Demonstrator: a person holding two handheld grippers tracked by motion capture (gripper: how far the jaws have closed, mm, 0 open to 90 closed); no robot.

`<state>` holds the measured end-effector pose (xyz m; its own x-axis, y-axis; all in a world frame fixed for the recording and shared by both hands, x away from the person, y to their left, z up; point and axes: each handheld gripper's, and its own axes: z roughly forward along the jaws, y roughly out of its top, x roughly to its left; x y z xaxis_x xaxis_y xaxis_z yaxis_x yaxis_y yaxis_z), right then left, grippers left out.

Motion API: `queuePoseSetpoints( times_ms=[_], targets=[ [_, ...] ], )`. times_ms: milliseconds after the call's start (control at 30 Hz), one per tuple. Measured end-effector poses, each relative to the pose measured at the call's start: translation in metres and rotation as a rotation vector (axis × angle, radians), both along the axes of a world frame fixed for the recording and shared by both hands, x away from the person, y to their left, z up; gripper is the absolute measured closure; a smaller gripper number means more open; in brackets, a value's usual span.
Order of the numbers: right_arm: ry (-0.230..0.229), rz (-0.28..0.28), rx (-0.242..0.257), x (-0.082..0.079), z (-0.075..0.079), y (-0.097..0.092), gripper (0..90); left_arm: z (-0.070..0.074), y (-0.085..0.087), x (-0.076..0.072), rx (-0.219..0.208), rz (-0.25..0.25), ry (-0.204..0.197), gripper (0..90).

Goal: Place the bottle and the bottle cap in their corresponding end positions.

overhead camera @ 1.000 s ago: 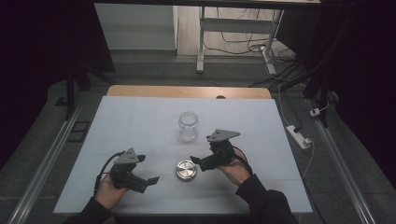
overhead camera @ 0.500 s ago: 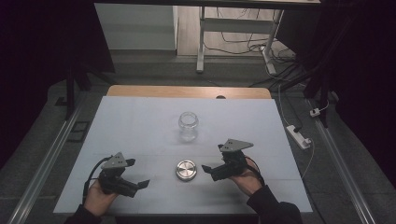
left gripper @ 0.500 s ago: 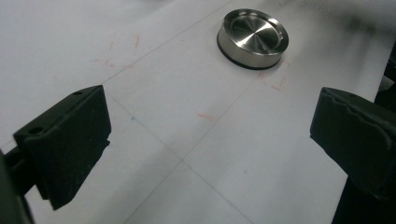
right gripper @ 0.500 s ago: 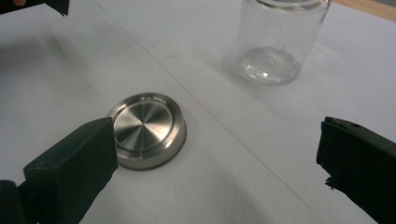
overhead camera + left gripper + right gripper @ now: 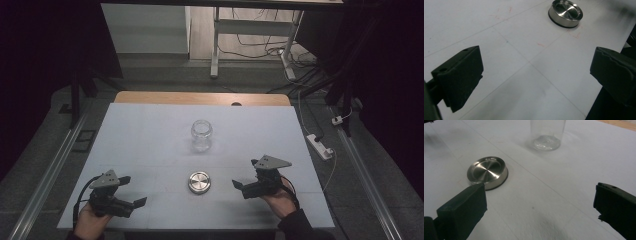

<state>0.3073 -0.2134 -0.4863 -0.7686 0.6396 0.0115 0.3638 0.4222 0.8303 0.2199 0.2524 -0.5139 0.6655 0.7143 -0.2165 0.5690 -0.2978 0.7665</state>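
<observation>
A round steel lid (image 5: 199, 182) lies flat on the white table (image 5: 150, 130), near the front middle. A clear glass jar (image 5: 201, 135) stands upright behind it, open at the top. My left gripper (image 5: 132, 192) is at the front left, open, jaws pointing right toward the lid (image 5: 565, 13), with nothing between them. My right gripper (image 5: 239, 186) is right of the lid (image 5: 487, 172), open and holding nothing, jaws pointing left. The jar's base (image 5: 547, 135) shows farther off in the right gripper view.
A wooden strip (image 5: 200, 98) edges the table's far side. A white power strip (image 5: 320, 146) lies on the floor at the right. Metal rails (image 5: 45, 185) run along both sides of the table.
Both grippers have drawn back toward the front edge. The right one moved right, away from the lid; the left one moved left and nearer the person. Lid and jar stayed put.
</observation>
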Motion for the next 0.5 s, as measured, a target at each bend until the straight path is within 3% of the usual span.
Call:
queuePoseSetpoints(
  times_ms=[200,500],
  targets=[
    [-0.008,-0.045,-0.011,-0.009,-0.001,-0.017,0.0,0.0,0.007,-0.008,0.016,0.028,-0.001,0.0],
    [0.023,-0.112,-0.017,-0.023,-0.004,-0.041,0.0,-0.002,0.02,-0.019,0.045,0.081,0.0,0.0]
  ],
)
